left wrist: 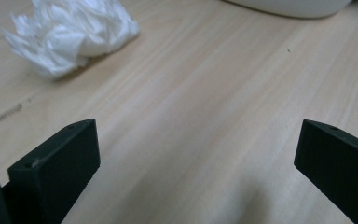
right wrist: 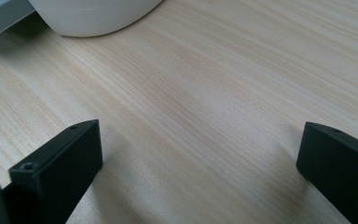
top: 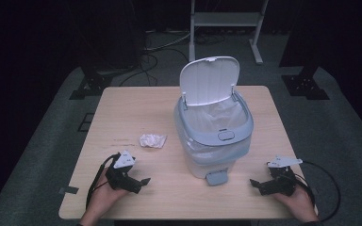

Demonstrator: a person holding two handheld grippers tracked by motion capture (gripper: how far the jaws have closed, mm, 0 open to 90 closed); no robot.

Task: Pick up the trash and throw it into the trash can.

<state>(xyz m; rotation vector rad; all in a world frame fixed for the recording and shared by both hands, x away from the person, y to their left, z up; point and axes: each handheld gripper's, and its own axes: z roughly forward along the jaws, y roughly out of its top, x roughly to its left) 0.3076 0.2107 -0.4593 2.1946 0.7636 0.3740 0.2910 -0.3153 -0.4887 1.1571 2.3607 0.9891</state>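
Two grippers, left (top: 143,181) and right (top: 253,182), rest with jaws spread wide and empty on the near table (top: 136,106), flanking an open-lidded bin (top: 214,136); the crumpled tissue (top: 152,140), left of it, likely wants a gentle, centred pinch.

The right gripper (right wrist: 200,158) is held low over the wooden table (right wrist: 223,88), its jaws spread wide with nothing between them. The bin (right wrist: 93,16) and its pedal (right wrist: 2,16) are seen ahead.
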